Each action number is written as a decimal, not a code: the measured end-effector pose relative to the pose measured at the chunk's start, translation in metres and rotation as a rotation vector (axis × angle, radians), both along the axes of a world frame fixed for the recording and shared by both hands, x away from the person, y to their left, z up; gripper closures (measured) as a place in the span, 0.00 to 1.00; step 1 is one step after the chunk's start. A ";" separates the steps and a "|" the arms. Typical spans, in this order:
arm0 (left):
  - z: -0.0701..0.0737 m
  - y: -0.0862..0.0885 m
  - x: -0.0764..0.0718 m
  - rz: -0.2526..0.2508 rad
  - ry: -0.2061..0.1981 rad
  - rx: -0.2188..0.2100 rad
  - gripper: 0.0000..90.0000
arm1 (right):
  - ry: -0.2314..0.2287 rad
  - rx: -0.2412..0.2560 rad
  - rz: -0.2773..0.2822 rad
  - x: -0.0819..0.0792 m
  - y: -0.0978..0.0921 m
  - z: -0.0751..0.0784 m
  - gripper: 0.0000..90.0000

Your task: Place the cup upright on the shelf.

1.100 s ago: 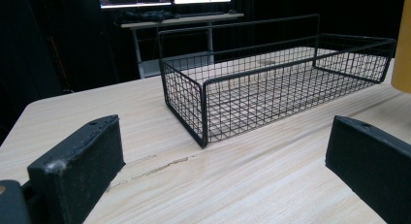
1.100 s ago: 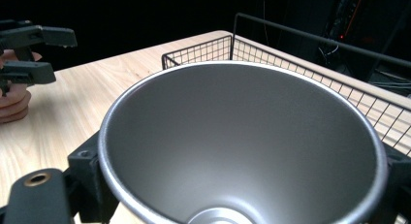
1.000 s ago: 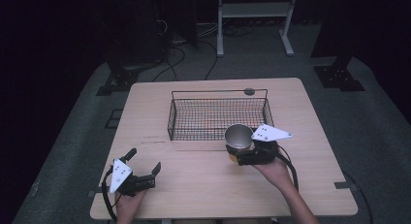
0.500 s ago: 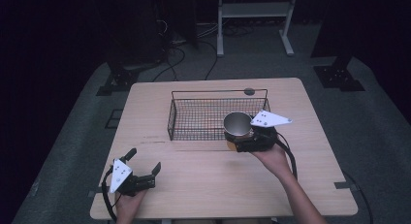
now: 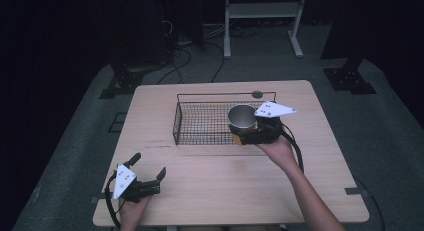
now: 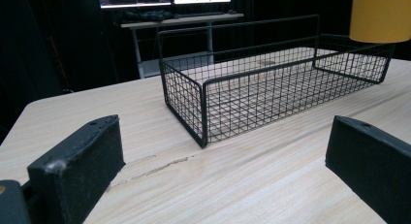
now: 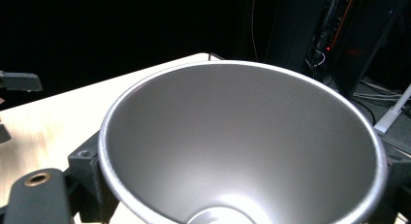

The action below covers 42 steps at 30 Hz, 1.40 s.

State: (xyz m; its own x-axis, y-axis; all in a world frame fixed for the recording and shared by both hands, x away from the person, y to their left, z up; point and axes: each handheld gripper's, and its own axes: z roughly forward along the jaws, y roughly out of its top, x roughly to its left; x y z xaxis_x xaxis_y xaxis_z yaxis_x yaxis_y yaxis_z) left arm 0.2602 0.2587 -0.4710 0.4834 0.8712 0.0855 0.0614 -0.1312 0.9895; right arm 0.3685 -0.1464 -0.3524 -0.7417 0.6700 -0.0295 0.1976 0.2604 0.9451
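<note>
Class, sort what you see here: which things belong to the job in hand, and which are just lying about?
In the job:
- cup, yellow outside, metal inside
- right gripper, shut on the cup
- wire basket, under the cup

Lying about:
- left gripper, open, resting on the table
- white stand and cables on the floor

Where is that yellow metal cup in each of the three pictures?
High view: the cup sits right of centre, clamped by the right gripper above the wire basket.
Left gripper view: its yellow outside is in the top right corner.
Right gripper view: its silver inside is in the centre.
Shared landmark: the wire basket.
</note>
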 end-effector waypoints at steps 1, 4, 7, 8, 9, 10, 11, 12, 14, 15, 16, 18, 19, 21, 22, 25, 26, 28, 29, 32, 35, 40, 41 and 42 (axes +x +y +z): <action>0.000 0.000 0.000 -0.001 0.000 0.000 0.00 | 0.004 0.001 0.000 0.002 0.000 0.001 0.13; 0.000 0.000 0.000 -0.001 -0.001 0.003 0.00 | 0.009 0.008 -0.005 0.010 0.001 0.003 0.13; 0.000 0.000 0.000 0.000 -0.001 0.003 0.00 | 0.025 0.024 -0.012 0.020 0.001 0.005 0.13; 0.000 0.000 0.000 0.000 -0.001 0.003 0.00 | 0.025 0.024 -0.012 0.020 0.001 0.005 0.13; 0.000 0.000 0.000 0.000 -0.001 0.003 0.00 | 0.032 0.028 -0.012 0.023 0.001 0.006 0.13; 0.000 0.000 0.000 -0.001 0.000 0.001 0.00 | 0.030 0.031 -0.015 0.025 0.001 0.006 0.13; 0.000 0.000 0.000 -0.001 0.000 0.001 0.00 | 0.030 0.029 -0.019 0.028 0.001 0.006 0.13; 0.000 0.000 0.000 -0.001 0.000 0.001 0.00 | 0.035 0.026 -0.022 0.030 0.001 0.006 0.13; 0.000 0.000 0.000 -0.001 0.000 0.000 0.00 | 0.037 0.020 -0.027 0.034 0.002 0.006 0.13; 0.000 0.000 0.000 -0.001 0.000 0.000 0.00 | 0.039 0.016 -0.031 0.036 0.002 0.006 0.13; 0.000 0.000 0.000 -0.001 0.000 0.000 0.00 | 0.041 0.012 -0.034 0.039 0.002 0.006 0.13; 0.000 0.000 0.000 -0.002 0.000 0.000 0.00 | 0.046 0.006 -0.037 0.045 0.002 0.005 0.13; 0.000 0.000 0.000 -0.001 0.000 0.000 0.00 | 0.045 0.006 -0.041 0.046 0.002 0.005 0.13; 0.000 0.000 0.000 -0.001 0.000 -0.001 0.00 | 0.057 -0.002 -0.045 0.052 0.003 0.004 0.13; 0.000 0.000 0.000 -0.001 0.000 -0.001 0.00 | 0.059 -0.004 -0.050 0.054 0.003 0.004 0.13; 0.000 0.000 0.000 -0.001 0.000 -0.001 0.00 | 0.064 -0.012 -0.054 0.061 0.004 0.002 0.13; 0.000 0.000 0.000 -0.002 0.000 -0.001 0.00 | 0.070 -0.015 -0.057 0.063 0.004 0.001 0.13; 0.000 0.000 0.000 -0.002 0.000 -0.002 0.00 | 0.062 -0.026 -0.058 0.067 0.005 -0.001 0.13; 0.000 0.001 0.000 -0.002 0.000 -0.002 0.00 | 0.061 -0.026 -0.062 0.069 0.006 -0.002 0.13; 0.000 0.001 0.000 -0.002 0.000 -0.003 0.00 | 0.071 -0.022 -0.067 0.075 0.005 -0.007 0.13; 0.000 0.001 0.000 -0.002 0.000 -0.002 0.00 | 0.080 -0.029 -0.073 0.082 0.005 -0.010 0.13; 0.000 0.001 0.000 -0.002 -0.001 -0.004 0.00 | 0.087 -0.037 -0.067 0.091 0.009 -0.011 0.13; 0.000 0.001 0.000 -0.002 -0.001 -0.005 0.00 | 0.085 -0.037 -0.060 0.093 0.010 -0.011 0.13; 0.000 0.001 0.000 -0.002 -0.001 -0.006 0.00 | 0.081 -0.029 -0.058 0.094 0.010 -0.012 0.13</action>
